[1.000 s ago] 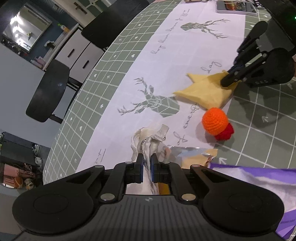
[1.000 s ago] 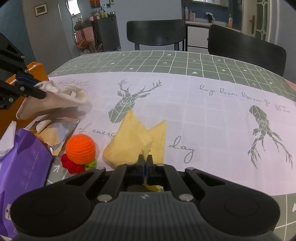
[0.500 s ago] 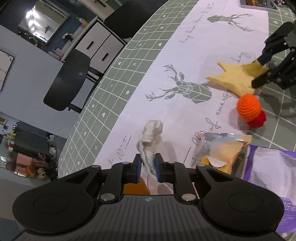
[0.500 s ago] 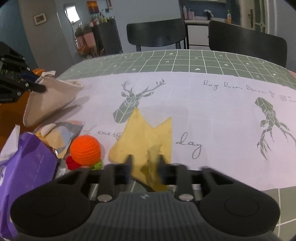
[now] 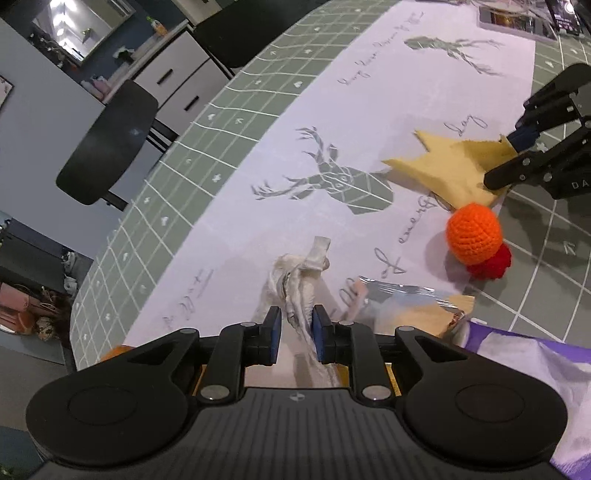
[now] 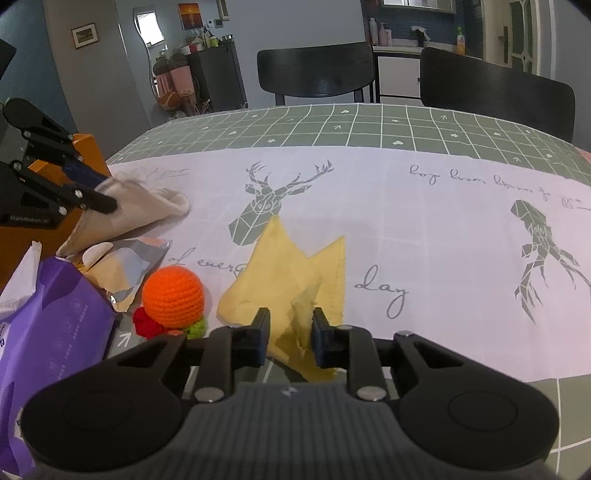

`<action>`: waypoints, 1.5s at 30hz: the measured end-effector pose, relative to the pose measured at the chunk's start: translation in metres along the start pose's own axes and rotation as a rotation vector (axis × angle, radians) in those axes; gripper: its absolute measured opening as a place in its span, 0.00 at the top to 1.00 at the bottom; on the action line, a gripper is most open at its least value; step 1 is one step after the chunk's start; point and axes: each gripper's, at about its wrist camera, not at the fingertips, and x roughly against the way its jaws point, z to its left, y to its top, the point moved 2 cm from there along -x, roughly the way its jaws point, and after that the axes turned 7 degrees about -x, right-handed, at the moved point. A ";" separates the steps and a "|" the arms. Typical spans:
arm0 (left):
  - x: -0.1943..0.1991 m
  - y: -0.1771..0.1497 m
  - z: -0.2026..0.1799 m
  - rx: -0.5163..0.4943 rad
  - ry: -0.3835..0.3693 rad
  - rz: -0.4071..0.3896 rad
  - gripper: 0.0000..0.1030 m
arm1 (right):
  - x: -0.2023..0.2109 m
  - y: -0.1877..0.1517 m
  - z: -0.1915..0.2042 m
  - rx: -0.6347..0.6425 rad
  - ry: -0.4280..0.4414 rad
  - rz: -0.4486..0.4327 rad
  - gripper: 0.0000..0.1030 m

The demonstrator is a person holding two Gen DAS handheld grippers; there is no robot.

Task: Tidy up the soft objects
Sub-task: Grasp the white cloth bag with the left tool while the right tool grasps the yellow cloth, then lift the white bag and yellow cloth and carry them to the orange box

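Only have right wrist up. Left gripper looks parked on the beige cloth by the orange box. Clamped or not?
Observer: Not clamped. The left wrist view shows the left gripper with jaws apart, just been opening. The beige cloth runs between them, against one pad only.
Operator: My jaws on the yellow cloth, seen from outside?
Observer: The right gripper straddles a raised corner of the yellow cloth. Its lower finger sits on the cloth beside the orange crochet ball. Jaws just been closing, no firm pinch visible.
Operator: Anything on the table outside my frame?
Observer: Flat dark items at the far end, too blurred to identify.
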 end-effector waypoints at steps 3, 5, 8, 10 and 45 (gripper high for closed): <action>-0.005 0.001 -0.007 -0.022 0.011 0.015 0.77 | 0.000 -0.001 0.000 0.002 0.003 -0.003 0.76; -0.008 0.002 -0.011 -0.036 0.023 0.025 0.77 | 0.000 -0.002 0.002 0.012 0.003 -0.006 0.73; -0.013 0.001 -0.013 -0.046 0.039 0.032 0.77 | 0.000 -0.003 0.003 0.023 0.009 -0.013 0.70; -0.014 0.000 -0.013 -0.050 0.043 0.040 0.85 | 0.000 -0.004 0.004 0.031 0.008 -0.017 0.71; 0.156 -0.121 -0.027 0.114 0.049 -0.238 0.95 | 0.101 0.002 0.058 0.278 0.027 0.115 1.00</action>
